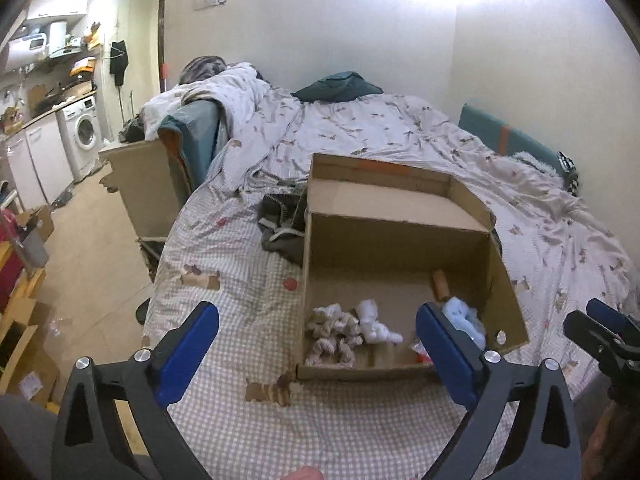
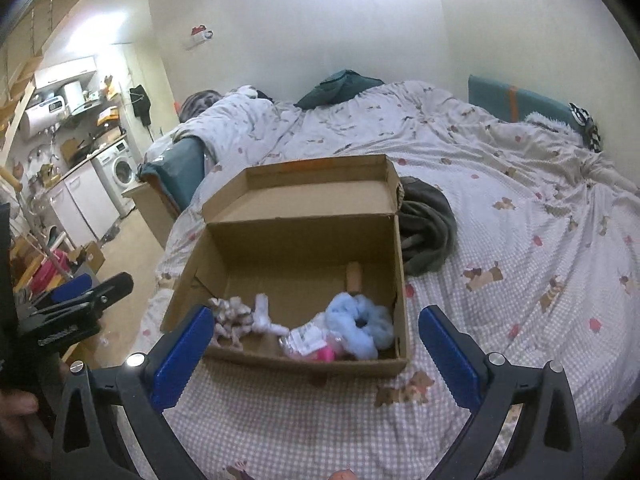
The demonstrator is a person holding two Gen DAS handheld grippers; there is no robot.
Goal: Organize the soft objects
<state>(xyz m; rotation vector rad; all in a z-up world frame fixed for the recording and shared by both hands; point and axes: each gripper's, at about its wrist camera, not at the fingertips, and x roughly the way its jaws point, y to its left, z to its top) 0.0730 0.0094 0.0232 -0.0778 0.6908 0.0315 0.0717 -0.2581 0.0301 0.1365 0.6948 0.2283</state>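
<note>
An open cardboard box (image 1: 400,240) (image 2: 304,236) stands on the bed. Inside lie a beige knotted rope toy (image 1: 332,330) (image 2: 228,320), a white soft piece (image 1: 374,322) (image 2: 266,318), a light blue fluffy scrunchie (image 1: 466,318) (image 2: 360,324), a pink packaged item (image 2: 316,346) and a tan cylinder (image 1: 440,282) (image 2: 354,276). A dark grey cloth (image 1: 282,220) (image 2: 426,228) lies on the bed beside the box. My left gripper (image 1: 318,356) is open and empty in front of the box. My right gripper (image 2: 316,360) is open and empty, also in front of it.
The bed has a checked dog-print cover (image 1: 248,280) (image 2: 520,264) and a rumpled duvet (image 1: 248,92). A teal pillow (image 1: 340,86) lies at the back. A cardboard sheet (image 1: 140,184), a washing machine (image 1: 82,132) and cluttered shelves (image 1: 24,280) stand at the left.
</note>
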